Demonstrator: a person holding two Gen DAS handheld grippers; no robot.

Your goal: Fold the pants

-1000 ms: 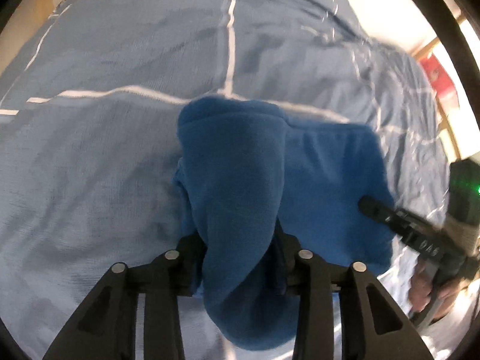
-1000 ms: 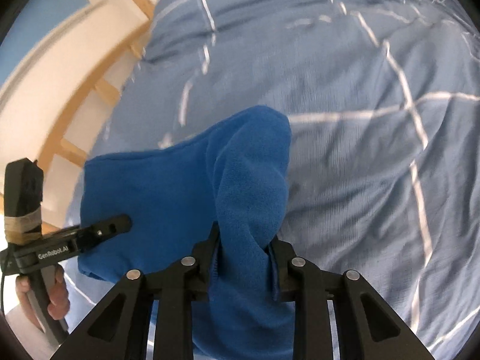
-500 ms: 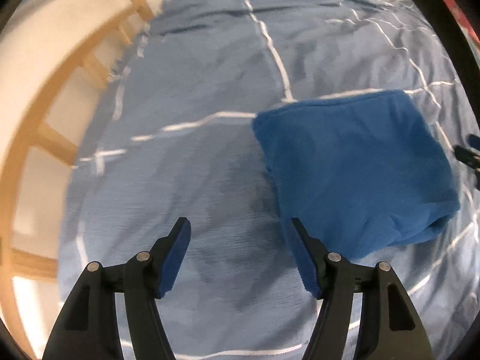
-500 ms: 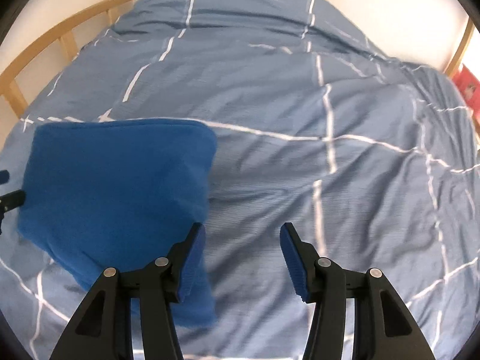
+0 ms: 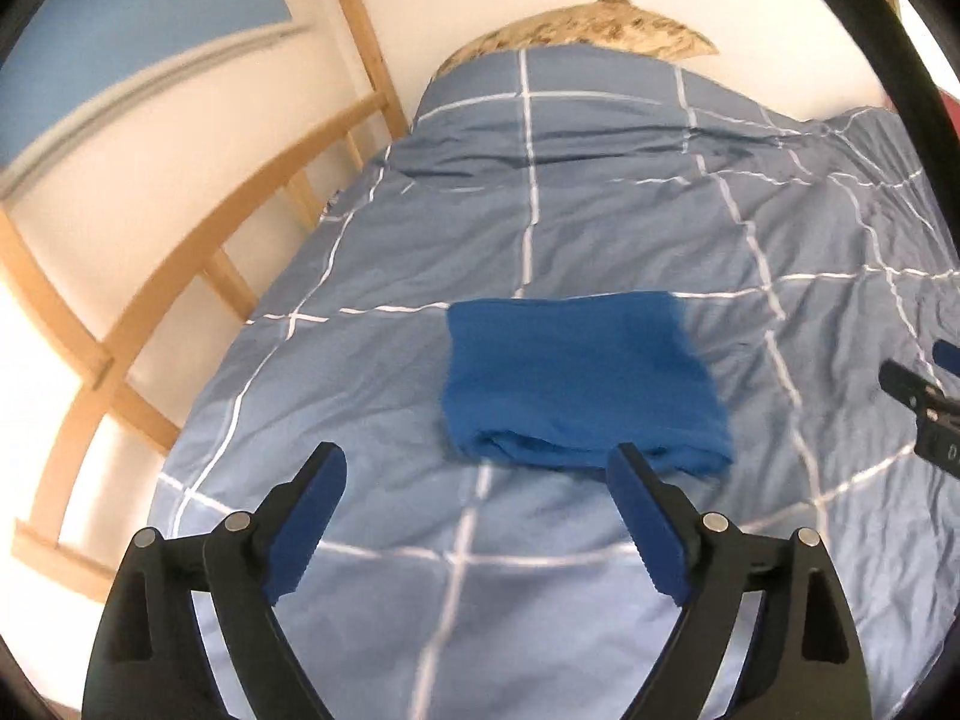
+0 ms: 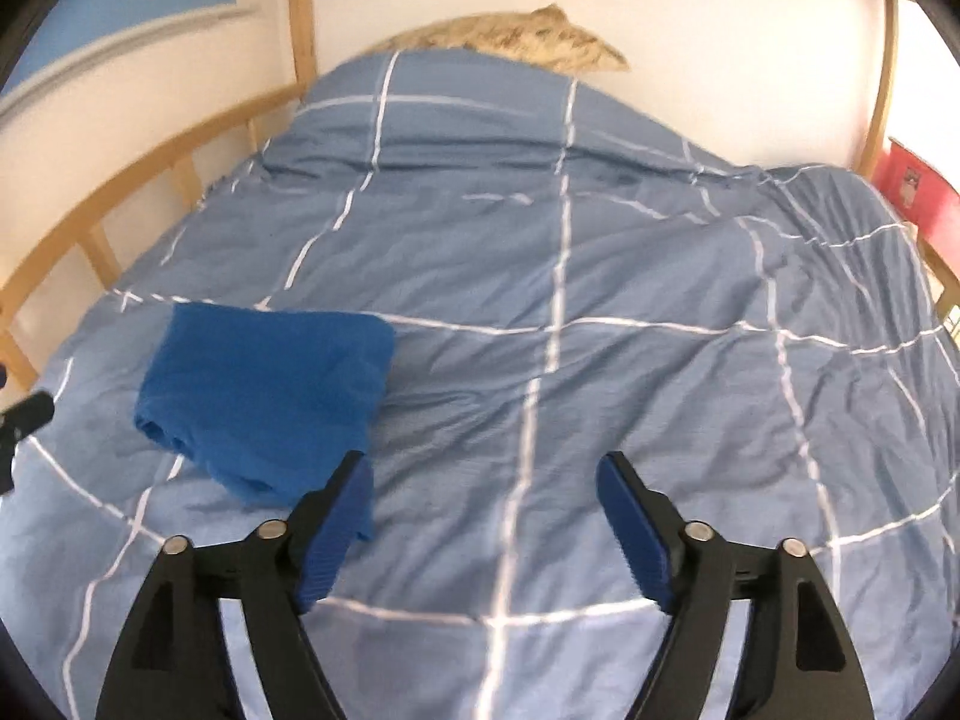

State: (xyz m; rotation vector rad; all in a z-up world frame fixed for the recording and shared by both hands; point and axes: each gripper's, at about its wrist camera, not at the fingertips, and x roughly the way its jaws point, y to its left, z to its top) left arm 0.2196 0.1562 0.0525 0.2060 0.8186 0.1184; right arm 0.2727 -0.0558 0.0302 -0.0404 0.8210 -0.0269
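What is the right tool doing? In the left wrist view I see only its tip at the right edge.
Observer: The right tool is open. Its jaws have just been opening, and only the duvet shows between them.
Operator: Is it touching the pants?
Observer: No. The folded pants lie on the duvet to its left. Their near corner shows just past the left finger, with no pad pressing on it.
Operator: Anything beside the bed on that side?
Observer: A red object, too blurred to identify, stands past the duvet's right edge near a wooden post.
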